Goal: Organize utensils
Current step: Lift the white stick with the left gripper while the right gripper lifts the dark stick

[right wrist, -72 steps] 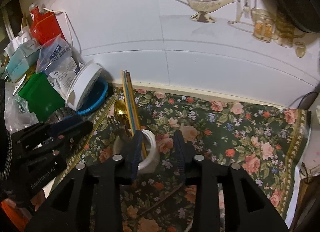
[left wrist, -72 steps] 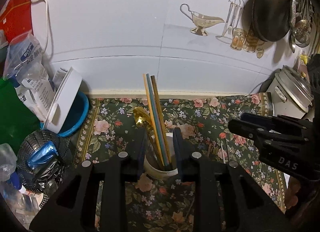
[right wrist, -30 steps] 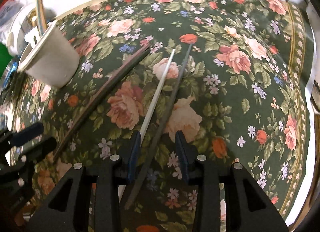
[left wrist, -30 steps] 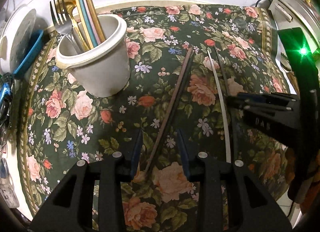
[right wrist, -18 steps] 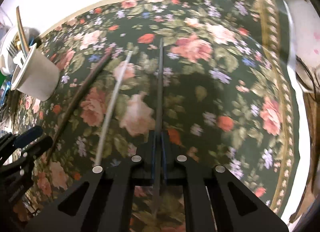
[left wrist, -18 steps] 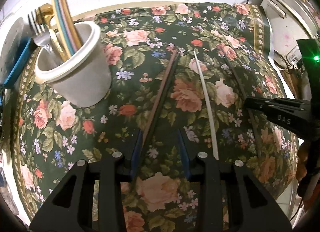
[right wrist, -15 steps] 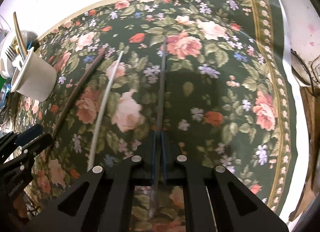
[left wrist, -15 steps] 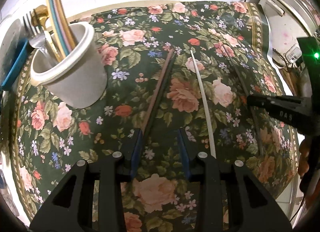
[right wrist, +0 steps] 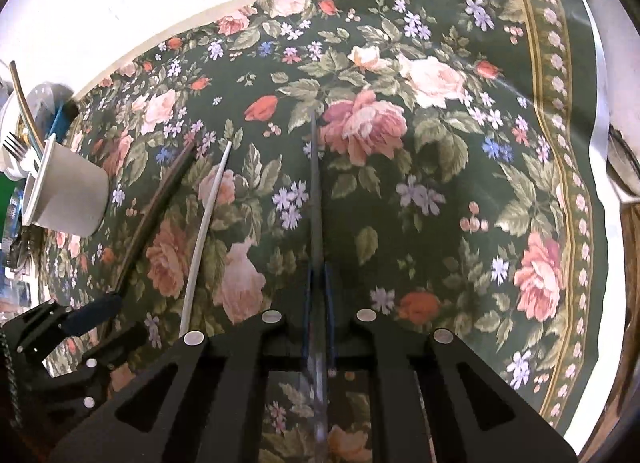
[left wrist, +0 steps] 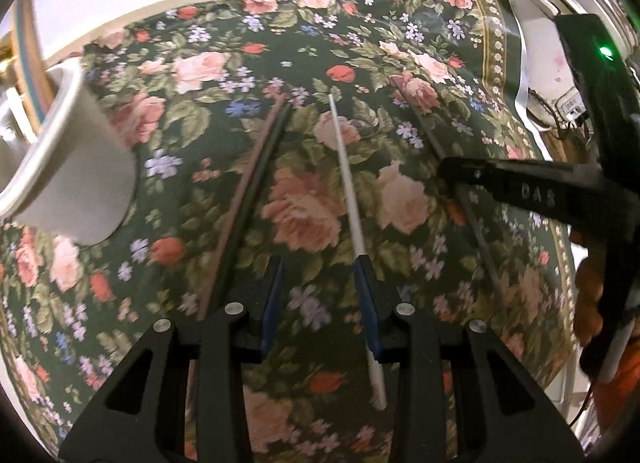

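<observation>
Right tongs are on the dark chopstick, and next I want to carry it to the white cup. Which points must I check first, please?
1. Right tongs shut on the dark chopstick: ok.
2. Chopstick in line with the tongs, centred between the pads: ok.
3. Chopstick already off the cloth: cannot tell.
4. Left tongs open and holding nothing: ok.
5. Low path to the white cup free: not ok. The white chopstick and the brown pair lie between, so lift first.
6. Room inside the cup: cannot tell. It already holds utensils, and its inside is hidden.
</observation>
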Available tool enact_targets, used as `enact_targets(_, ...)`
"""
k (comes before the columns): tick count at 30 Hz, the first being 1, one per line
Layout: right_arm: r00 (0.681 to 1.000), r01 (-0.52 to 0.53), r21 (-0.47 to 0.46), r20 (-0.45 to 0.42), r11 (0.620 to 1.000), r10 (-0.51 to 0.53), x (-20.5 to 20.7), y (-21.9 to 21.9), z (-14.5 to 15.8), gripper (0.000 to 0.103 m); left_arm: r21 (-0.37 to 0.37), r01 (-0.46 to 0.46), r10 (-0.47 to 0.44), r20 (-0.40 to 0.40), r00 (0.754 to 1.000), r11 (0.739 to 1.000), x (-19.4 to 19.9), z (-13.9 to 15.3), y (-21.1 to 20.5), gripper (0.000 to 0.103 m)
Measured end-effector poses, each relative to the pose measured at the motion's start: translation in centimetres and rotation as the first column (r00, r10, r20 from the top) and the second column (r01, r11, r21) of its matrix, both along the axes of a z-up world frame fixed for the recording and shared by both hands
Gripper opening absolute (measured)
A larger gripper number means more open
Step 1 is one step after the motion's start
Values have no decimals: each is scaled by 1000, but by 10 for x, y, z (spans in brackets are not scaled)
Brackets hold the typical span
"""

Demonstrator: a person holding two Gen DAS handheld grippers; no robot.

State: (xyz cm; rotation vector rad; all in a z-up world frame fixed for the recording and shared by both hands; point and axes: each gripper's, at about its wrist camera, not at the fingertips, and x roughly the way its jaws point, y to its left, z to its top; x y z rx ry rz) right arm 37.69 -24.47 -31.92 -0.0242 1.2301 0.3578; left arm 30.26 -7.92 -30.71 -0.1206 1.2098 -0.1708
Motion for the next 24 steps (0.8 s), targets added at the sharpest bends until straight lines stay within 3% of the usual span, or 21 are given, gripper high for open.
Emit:
enact_targets(6,1000,28,66,-6,997,-28,-3,-12,6,6,-33,34,-35,-42,999,999,19,-12,-19,35)
enact_targets(17,992,102,113,63,988,-109,-29,-59,33,6,-40,77,-78,-33,996,996,42,-14,-68,35)
enact_targets(20,990,111,117,78,987,-121,-35,-66,38,6,4,92,-92,-24,995,996,45,-14,-80,31)
enact_targets(24,989,111,132,87,985,-123,-38,-71,42,6,4,105,-104,-11,994,995,46,-14,-77,20)
